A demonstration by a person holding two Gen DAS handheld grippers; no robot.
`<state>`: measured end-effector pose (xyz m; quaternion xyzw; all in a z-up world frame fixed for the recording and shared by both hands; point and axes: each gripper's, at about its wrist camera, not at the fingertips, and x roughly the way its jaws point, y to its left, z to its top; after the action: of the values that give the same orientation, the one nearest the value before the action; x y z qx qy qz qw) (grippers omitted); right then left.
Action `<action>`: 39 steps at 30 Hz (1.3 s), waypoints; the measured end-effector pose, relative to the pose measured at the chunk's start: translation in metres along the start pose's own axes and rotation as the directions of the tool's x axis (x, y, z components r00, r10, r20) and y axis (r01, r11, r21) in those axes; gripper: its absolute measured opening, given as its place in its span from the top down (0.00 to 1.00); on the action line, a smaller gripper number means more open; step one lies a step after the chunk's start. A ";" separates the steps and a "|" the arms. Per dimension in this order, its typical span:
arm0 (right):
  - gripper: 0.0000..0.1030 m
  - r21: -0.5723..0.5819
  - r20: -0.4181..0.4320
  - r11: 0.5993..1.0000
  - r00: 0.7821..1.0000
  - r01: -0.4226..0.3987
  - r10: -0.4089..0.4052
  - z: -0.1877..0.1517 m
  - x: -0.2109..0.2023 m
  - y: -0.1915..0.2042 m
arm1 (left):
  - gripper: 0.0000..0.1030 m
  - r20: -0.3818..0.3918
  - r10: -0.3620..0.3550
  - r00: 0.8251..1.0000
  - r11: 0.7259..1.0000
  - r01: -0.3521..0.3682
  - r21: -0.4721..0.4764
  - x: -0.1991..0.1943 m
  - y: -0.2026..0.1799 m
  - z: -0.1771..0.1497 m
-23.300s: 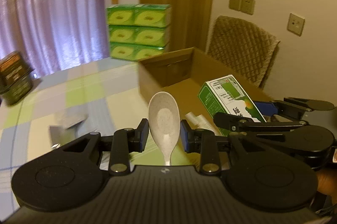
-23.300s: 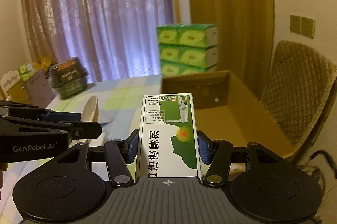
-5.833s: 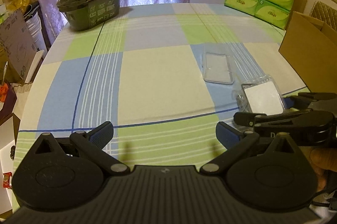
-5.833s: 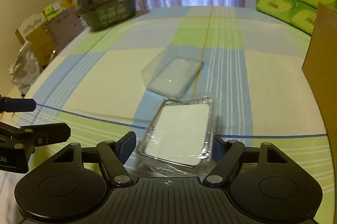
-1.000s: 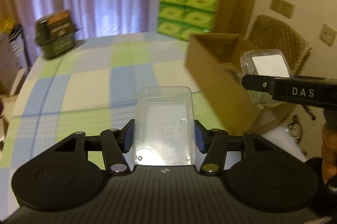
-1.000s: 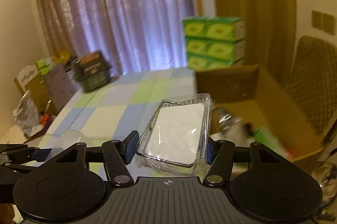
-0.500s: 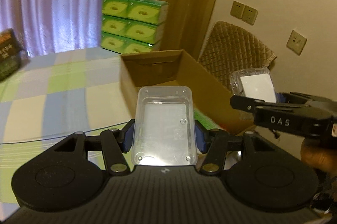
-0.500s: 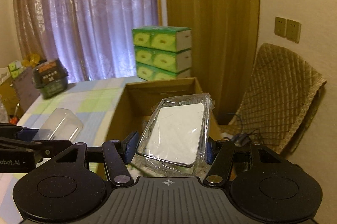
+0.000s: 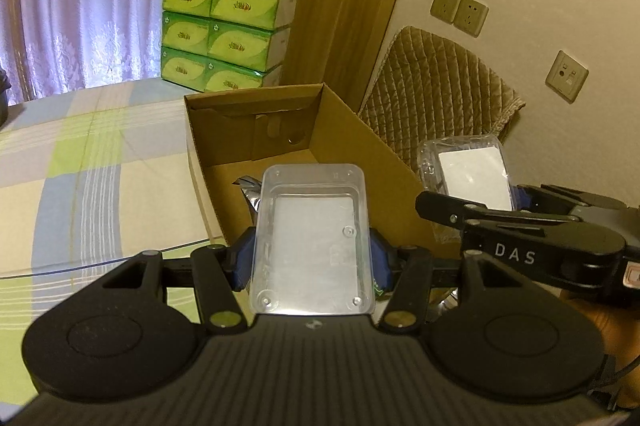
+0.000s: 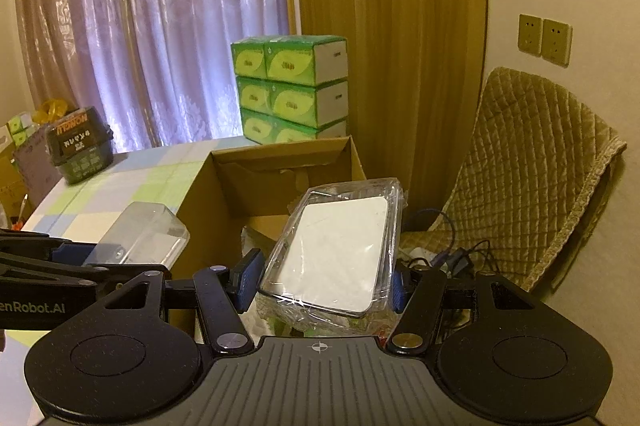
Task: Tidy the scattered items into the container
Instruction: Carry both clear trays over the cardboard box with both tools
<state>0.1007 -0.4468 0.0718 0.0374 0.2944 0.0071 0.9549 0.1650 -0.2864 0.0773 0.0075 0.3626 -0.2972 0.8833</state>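
Both hands are loaded and lined up on the cardboard box, which sits at the desk's right edge with its top open. The left hand-held gripper is clamped on a clear plastic tray, long axis pointing straight ahead along the fingers. From the left wrist view that tray's far end overlaps the box's opening, with something shiny lying on the box floor just past it.

Over on the right, the right hand-held gripper is closed on a wrapped white packet, also lengthwise, tilted a touch to the right. It hangs at the box's near right side, over the opening by the look of it, though the fisheye makes that hard to call.

So here's the key line: the box lies dead ahead and below both loads, and the left one looks the more centred over it. My read is a short push forward and down, then release. The risk is the right packet clipping the box's right wall.
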 end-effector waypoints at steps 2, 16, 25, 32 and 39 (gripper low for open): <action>0.39 -0.002 -0.004 1.000 1.000 0.001 -0.001 0.001 0.004 -0.002 | 0.50 -0.005 0.001 1.000 1.000 -0.001 0.000 0.005 -0.001 0.000; 0.39 0.000 -0.013 1.000 1.000 0.002 -0.002 0.003 0.017 -0.008 | 0.50 -0.021 -0.004 1.000 1.000 0.004 -0.003 0.027 -0.001 0.002; 0.39 0.000 -0.014 1.000 1.000 0.010 -0.010 0.003 0.020 -0.012 | 0.45 -0.031 0.008 0.999 1.000 -0.009 -0.016 0.032 0.008 0.006; 0.39 -0.001 -0.018 1.000 1.000 0.004 -0.004 0.002 0.020 -0.011 | 0.38 -0.029 0.027 0.999 0.999 -0.027 -0.017 0.026 0.019 0.001; 0.39 -0.011 -0.019 1.000 1.000 -0.014 0.013 0.004 0.021 -0.001 | 0.24 -0.026 0.052 0.998 0.999 -0.053 -0.008 0.019 0.024 -0.008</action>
<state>0.1203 -0.4476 0.0627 0.0341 0.3033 0.0155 0.9522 0.1833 -0.2751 0.0544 0.0170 0.3750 -0.2722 0.8860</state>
